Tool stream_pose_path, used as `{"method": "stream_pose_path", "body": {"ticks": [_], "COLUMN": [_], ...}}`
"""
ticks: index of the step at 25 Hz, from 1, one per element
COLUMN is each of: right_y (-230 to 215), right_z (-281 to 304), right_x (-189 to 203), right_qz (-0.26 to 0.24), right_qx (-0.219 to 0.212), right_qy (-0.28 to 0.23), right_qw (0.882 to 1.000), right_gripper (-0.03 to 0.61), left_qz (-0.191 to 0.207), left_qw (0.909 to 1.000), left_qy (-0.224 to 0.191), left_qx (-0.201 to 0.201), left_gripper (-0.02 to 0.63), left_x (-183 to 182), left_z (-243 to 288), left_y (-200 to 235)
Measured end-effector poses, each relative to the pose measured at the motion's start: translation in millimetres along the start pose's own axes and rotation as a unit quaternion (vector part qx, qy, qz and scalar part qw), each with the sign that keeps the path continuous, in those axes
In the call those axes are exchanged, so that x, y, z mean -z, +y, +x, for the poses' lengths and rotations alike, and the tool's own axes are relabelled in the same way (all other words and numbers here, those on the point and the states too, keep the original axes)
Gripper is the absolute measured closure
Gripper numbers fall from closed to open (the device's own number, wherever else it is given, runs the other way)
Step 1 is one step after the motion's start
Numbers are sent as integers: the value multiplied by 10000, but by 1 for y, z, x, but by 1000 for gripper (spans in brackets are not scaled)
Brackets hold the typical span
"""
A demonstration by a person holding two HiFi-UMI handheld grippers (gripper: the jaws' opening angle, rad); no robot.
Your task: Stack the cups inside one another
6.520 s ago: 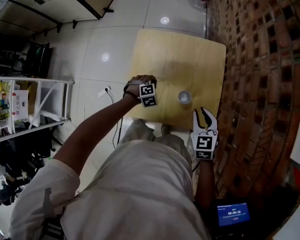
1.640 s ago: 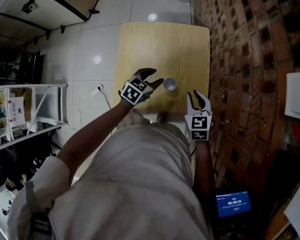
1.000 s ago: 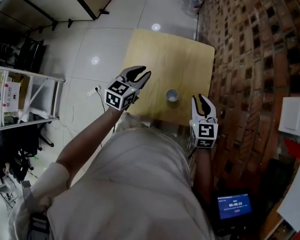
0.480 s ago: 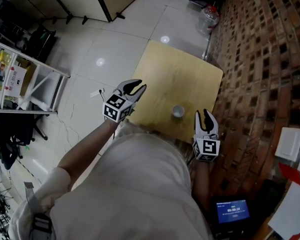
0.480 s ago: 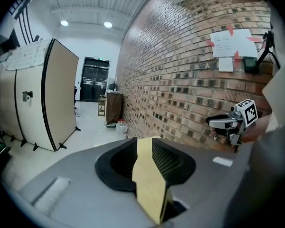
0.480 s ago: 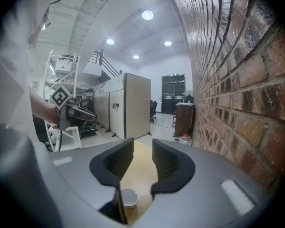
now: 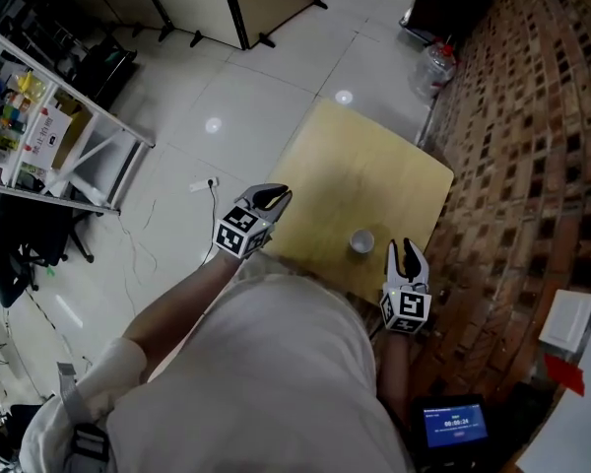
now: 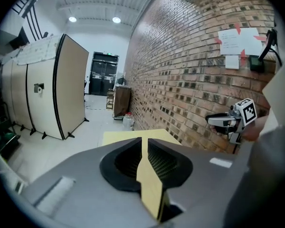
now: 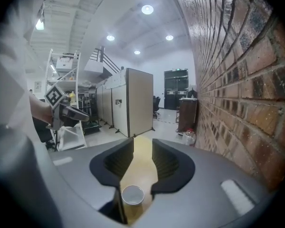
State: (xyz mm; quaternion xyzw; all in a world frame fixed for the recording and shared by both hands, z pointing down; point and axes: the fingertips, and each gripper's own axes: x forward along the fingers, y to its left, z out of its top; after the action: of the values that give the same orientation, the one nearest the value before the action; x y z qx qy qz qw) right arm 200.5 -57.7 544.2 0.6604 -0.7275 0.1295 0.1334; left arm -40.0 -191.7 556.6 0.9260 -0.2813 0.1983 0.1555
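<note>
1. The right gripper (image 9: 142, 145) holds its jaws apart and grips nothing. The white cup (image 9: 132, 195) shows low in the gap between them, mouth up, with neither pad touching it.
2. In the head view this gripper sits just beside the cup, on the cup's right and a little toward the person. Its tips point past the cup's right side rather than straight at it.
3. The left gripper (image 8: 144, 144) has just been closing its jaws. They are now down to a thin slit with nothing in it, and only the table shows through.
4. The left gripper hangs well apart from the cup, off its left side, so the right gripper is clearly the nearer one.
5. The cup stands upright with its long axis vertical. The near edge of the wooden table (image 7: 374, 170) runs just behind the cup, on the person's side.
6. No second cup shows anywhere around it, and it cannot be told whether this is one cup or several already nested. If the cup has to be picked up, the right gripper would probably do it with a small shift to its left to bring the jaws around the cup.
</note>
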Motion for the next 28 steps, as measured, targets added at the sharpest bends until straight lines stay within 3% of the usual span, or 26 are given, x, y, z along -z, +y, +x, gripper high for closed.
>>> {"method": "stream_pose_path", "body": {"ticks": [3, 5, 20, 28], "right_y": [4, 8, 3, 9], "right_z": [3, 5, 10, -7], "right_x": [1, 1, 39, 38], "right_qz": [-28, -11, 443, 466], "right_qx": [-82, -126, 13, 446], "right_qy": [-17, -32, 14, 21], "right_qw": [10000, 9999, 9990, 9979], "right_gripper": [462, 462, 463, 463], "left_qz": [-361, -503, -341, -181], "left_qw": [9993, 9987, 9974, 9965], "left_qy": [-13, -54, 592, 506], "left_qx": [-103, -35, 239, 648], "left_gripper": [546, 503, 517, 525], "left_x": [9, 12, 33, 25], "left_z": [-5, -9, -19, -13], "left_y": [8, 7, -31, -36]}}
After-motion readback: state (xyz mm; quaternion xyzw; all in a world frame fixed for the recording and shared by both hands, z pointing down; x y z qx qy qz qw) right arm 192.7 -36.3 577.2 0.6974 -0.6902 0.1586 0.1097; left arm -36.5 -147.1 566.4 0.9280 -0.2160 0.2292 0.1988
